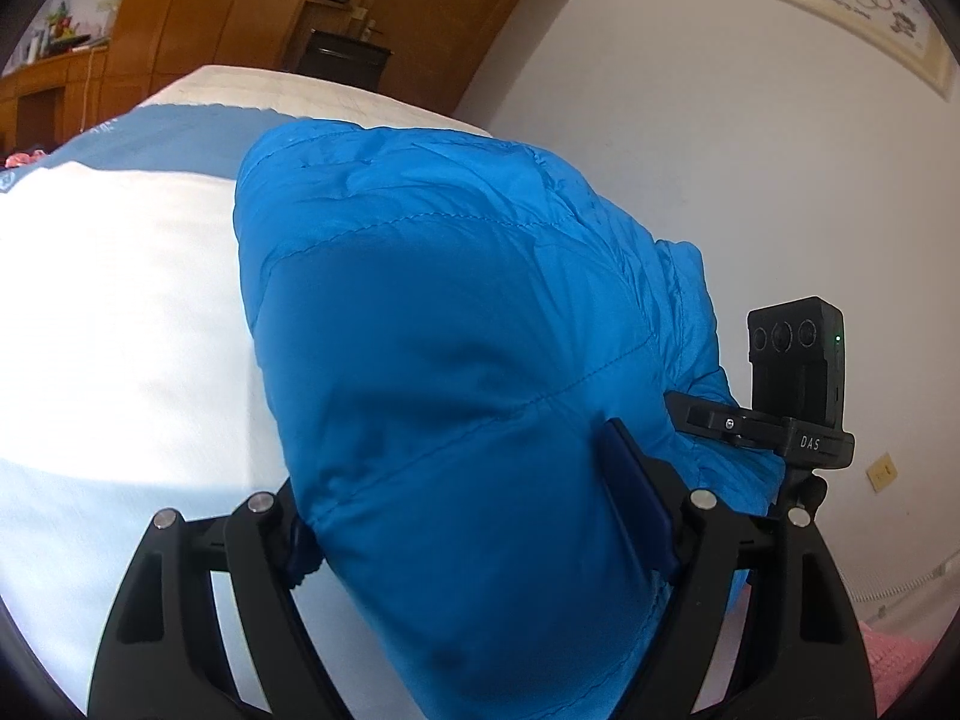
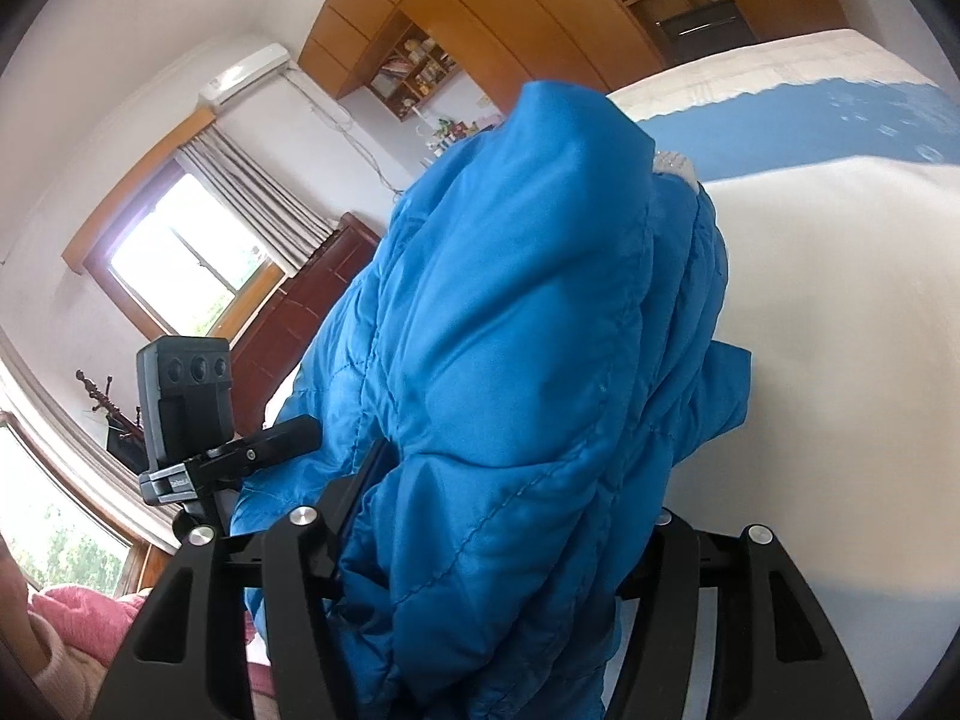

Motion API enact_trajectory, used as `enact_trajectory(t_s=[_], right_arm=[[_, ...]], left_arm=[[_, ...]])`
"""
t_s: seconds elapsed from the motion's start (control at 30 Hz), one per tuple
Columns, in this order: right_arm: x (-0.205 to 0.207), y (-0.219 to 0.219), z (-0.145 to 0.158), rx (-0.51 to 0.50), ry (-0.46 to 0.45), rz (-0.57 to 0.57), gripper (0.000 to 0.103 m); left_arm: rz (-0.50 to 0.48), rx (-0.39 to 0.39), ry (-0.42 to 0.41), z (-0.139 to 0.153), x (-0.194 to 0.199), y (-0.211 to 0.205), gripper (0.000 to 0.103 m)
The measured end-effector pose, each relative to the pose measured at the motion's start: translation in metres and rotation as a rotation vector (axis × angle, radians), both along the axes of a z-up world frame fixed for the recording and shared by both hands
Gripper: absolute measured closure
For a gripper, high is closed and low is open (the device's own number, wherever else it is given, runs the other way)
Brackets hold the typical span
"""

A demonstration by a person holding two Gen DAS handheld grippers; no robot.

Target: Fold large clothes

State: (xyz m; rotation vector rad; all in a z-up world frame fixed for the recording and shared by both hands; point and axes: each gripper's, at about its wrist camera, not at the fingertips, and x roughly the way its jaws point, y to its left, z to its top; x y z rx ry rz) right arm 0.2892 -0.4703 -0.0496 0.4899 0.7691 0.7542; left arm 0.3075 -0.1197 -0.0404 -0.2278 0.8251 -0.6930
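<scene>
A blue quilted down jacket (image 1: pixel 456 312) fills the middle of the left wrist view, lifted off the white and blue bedspread (image 1: pixel 120 300). My left gripper (image 1: pixel 456 480) is shut on a thick bunch of it; the right pad (image 1: pixel 636 510) presses into the fabric and the left finger is buried under it. In the right wrist view the same jacket (image 2: pixel 510 330) hangs bunched between the jaws of my right gripper (image 2: pixel 510 492), which is shut on it. Only the left finger (image 2: pixel 366 480) shows there. The bedspread (image 2: pixel 840 300) lies to the right.
Wooden wardrobes (image 1: pixel 372 12) stand behind the bed, and a white wall with a framed picture (image 1: pixel 858 6) is on the right. A window (image 2: pixel 180 258) and a dark wooden cabinet (image 2: pixel 288 324) are on the left. Pink cloth (image 2: pixel 78 606) lies near a sleeve.
</scene>
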Motion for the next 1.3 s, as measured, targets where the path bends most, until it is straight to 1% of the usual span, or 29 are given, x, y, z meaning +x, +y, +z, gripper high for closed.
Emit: enact_trajectory(t_s=[0.13,0.3,0.43,0.5,0.53,0.6,0.7,0.77,0.8,0.83,0.87,0.93,0.97,1.0,1.2,1.3], right_arm=[[0.042,0.009,0.001,0.001,0.010,0.033,0.044],[0.086,0.021,-0.005,-0.011,0.038,0.055,0.044],[0.113,0.031,-0.020,-0.020,0.078,0.063,0.044],[0.123,0.039,-0.027,-0.026,0.104,0.058,0.044],[0.126,0.041,-0.035,-0.029,0.124,0.054,0.044],[0.126,0.046,-0.043,-0.024,0.143,0.046,0.042],[0.129,0.044,-0.044,-0.010,0.147,0.041,0.041],[0.126,0.043,-0.045,-0.016,0.158,0.031,0.037],[0.132,0.043,-0.044,-0.023,0.164,0.028,0.035],[0.133,0.044,-0.042,-0.029,0.165,0.026,0.032],[0.136,0.047,-0.036,-0.042,0.165,0.019,0.029],[0.131,0.046,-0.029,-0.077,0.161,0.007,0.024],[0.127,0.045,-0.025,-0.096,0.155,-0.004,0.024],[0.121,0.041,-0.021,-0.114,0.152,-0.016,0.023],[0.074,0.023,-0.003,-0.175,0.102,-0.056,0.023],[0.059,0.015,-0.007,-0.198,0.108,-0.086,0.023]], left_arm=[[0.035,-0.001,-0.007,0.000,0.032,0.011,0.024],[0.072,-0.018,0.015,-0.010,0.069,0.026,0.024],[0.090,-0.032,0.048,-0.024,0.091,0.036,0.024],[0.098,-0.037,0.077,-0.038,0.102,0.041,0.024],[0.099,-0.035,0.093,-0.044,0.104,0.044,0.024],[0.099,-0.025,0.112,-0.057,0.107,0.048,0.022],[0.090,-0.012,0.098,-0.054,0.105,0.047,0.021],[0.092,-0.012,0.105,-0.055,0.106,0.049,0.019],[0.093,-0.015,0.112,-0.055,0.106,0.051,0.018],[0.094,-0.017,0.120,-0.056,0.119,0.051,0.017],[0.095,-0.020,0.132,-0.057,0.122,0.053,0.017],[0.105,-0.014,0.147,-0.054,0.119,0.056,0.016],[0.108,-0.008,0.148,-0.052,0.122,0.056,0.016],[0.111,0.000,0.144,-0.054,0.137,0.061,0.016],[0.142,0.047,0.082,-0.039,0.095,0.072,0.015],[0.144,0.086,0.042,-0.039,0.077,0.071,0.014]])
